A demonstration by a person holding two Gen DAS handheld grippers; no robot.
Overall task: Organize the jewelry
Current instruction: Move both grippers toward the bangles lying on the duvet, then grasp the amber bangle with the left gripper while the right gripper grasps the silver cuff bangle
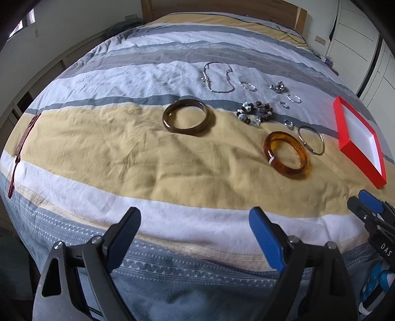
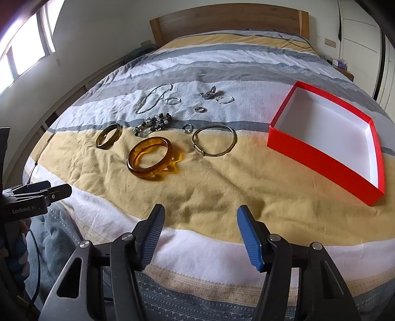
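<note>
Jewelry lies spread on a striped bedspread. A dark brown bangle, an amber bangle, a thin metal bangle, a beaded bracelet, a chain necklace and several small rings and silver pieces lie apart. A red box with a white inside sits empty to the right. My left gripper is open and empty near the bed's front edge. My right gripper is open and empty, short of the amber bangle.
A wooden headboard stands at the far end with a dark cable on the bed near it. A dark red tasselled strap lies at the bed's left edge. White cabinets stand on the right.
</note>
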